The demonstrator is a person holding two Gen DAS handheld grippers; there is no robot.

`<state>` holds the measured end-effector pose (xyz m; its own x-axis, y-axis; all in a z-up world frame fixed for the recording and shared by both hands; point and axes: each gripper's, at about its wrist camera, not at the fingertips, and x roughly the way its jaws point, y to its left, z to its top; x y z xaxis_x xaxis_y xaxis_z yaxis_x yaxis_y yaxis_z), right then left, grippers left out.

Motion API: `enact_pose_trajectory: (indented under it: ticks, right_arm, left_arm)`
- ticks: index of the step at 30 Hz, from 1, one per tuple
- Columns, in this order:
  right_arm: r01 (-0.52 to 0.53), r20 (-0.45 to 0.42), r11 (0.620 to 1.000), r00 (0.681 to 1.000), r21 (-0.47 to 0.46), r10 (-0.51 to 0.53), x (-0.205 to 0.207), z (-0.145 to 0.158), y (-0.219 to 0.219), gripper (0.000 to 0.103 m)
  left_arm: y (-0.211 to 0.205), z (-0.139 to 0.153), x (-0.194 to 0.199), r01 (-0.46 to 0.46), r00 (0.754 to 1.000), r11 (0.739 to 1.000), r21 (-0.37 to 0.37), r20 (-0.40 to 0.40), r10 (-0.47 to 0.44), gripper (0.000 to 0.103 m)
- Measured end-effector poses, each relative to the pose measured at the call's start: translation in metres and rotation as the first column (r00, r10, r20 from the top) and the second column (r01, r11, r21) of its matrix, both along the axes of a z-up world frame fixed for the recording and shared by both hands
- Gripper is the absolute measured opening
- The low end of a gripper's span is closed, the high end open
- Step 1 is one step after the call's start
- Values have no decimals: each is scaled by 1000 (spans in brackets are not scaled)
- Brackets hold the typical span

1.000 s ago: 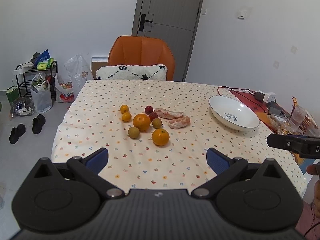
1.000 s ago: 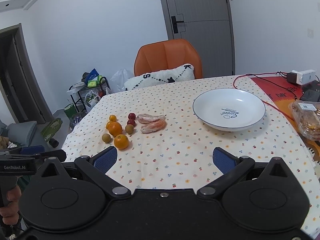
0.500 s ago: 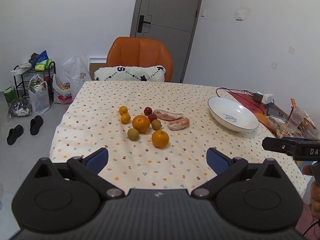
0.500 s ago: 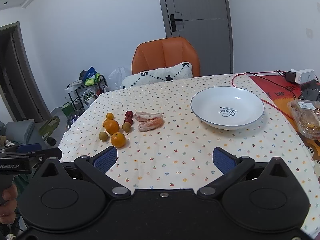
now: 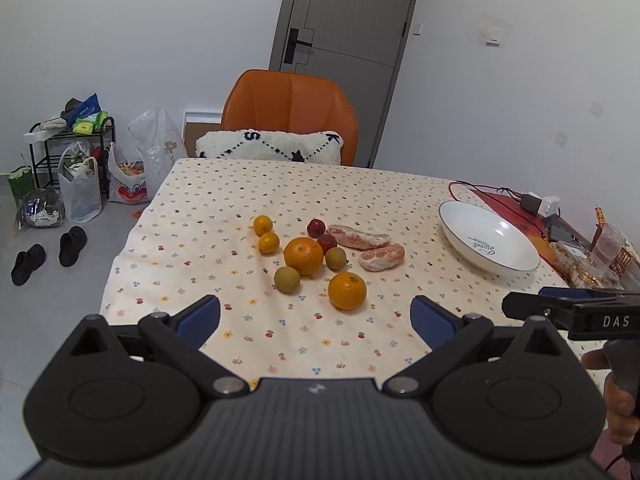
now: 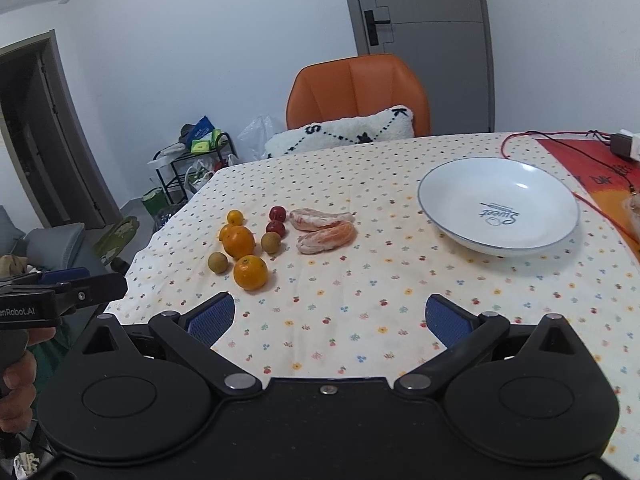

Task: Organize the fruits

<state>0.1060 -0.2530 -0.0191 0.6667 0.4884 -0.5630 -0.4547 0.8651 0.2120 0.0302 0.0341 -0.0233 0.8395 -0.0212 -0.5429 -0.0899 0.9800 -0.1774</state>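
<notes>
Both my left gripper [image 5: 316, 318] and my right gripper [image 6: 330, 318] hang over the near table edge with jaws wide apart, holding nothing. The fruits cluster at the centre of the left view; the white bowl [image 5: 490, 258] sits empty at right. I judge the nearest orange [image 5: 347, 290] the best first pick: I should straddle it squarely, close gently, and avoid nudging the small brown fruit [image 5: 287, 279] beside it.

Two big oranges [image 5: 303, 255], two small yellow citrus [image 5: 263, 225], two brown-green fruits [image 5: 287, 279], two red fruits [image 5: 316, 227], two peeled segments [image 5: 362, 237], one bowl [image 5: 489, 236].
</notes>
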Motion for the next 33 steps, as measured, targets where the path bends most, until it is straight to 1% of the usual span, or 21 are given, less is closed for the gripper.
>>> enact_pose_trajectory:
  ticks: [5, 7, 11, 12, 13, 15, 17, 19, 22, 26, 27, 28, 33]
  right_arm:
    - [-36, -17, 999, 999, 31, 37, 16, -8, 12, 103]
    - [-50, -15, 998, 999, 44, 51, 21, -10, 17, 103]
    - [-77, -13, 996, 997, 47, 78, 30, -14, 28, 102]
    - [-85, -13, 995, 996, 44, 86, 32, -15, 32, 100]
    - [-92, -16, 995, 996, 41, 93, 35, -16, 35, 96]
    - [-103, -25, 994, 994, 41, 104, 40, -19, 42, 92]
    - [-116, -34, 992, 992, 42, 118, 46, -22, 49, 88]
    - [-132, -40, 990, 990, 43, 134, 50, -24, 55, 83]
    - [-153, -52, 987, 987, 45, 155, 58, -28, 64, 78]
    - [-181, -77, 982, 980, 46, 185, 68, -35, 77, 72]
    - [-189, -84, 981, 978, 49, 193, 71, -37, 80, 69]
    - [-197, -90, 979, 976, 52, 201, 73, -39, 82, 65]
    - [-219, -119, 974, 967, 62, 225, 86, -47, 94, 57]
  left_arm:
    - [5, -6, 10, 5, 1000, 1000, 4, -2, -5, 100]
    - [6, -9, 14, 6, 1000, 1000, 9, -2, -6, 97]
    - [11, -14, 25, 8, 1000, 1000, 9, -19, -8, 86]
    - [12, -16, 28, 8, 1000, 1000, 6, -26, -8, 83]
    - [14, -18, 31, 8, 999, 1000, 5, -31, -7, 82]
    - [17, -21, 37, 6, 999, 1000, 0, -40, -6, 73]
    - [19, -24, 43, 7, 999, 1000, -8, -51, -7, 68]
    - [21, -27, 49, 6, 998, 1000, -12, -58, -7, 64]
    - [21, -31, 60, 9, 998, 1000, -15, -67, -10, 59]
    - [24, -40, 75, 12, 996, 1000, -23, -85, -14, 49]
    - [25, -42, 79, 13, 996, 1000, -27, -91, -15, 47]
    - [26, -44, 82, 13, 995, 999, -32, -94, -16, 47]
    - [31, -52, 95, 6, 994, 999, -40, -109, -10, 44]
